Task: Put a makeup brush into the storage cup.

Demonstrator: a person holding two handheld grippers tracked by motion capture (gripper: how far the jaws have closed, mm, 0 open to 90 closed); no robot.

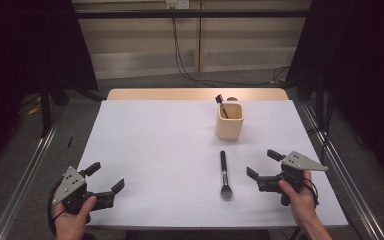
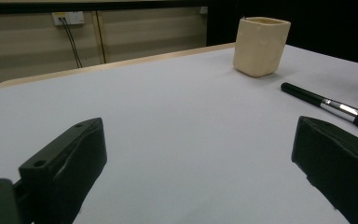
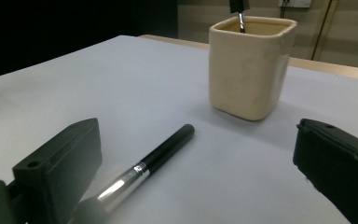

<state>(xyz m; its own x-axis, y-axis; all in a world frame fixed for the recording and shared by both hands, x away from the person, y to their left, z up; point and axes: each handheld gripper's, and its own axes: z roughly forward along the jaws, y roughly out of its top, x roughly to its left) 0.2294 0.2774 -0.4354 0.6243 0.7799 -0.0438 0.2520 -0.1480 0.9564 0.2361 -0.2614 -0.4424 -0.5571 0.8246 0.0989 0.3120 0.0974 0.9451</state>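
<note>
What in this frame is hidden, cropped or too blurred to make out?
- Lower part of the small brush: inside the cream cup, high view.
- Its head: cut by the top edge, right gripper view.
- Bristles of the makeup brush: blurred behind that tool's near jaw, right gripper view.

Cream cup [image 1: 229, 121], black silver-banded brush [image 1: 224, 172], white table [image 1: 155, 150]
</note>
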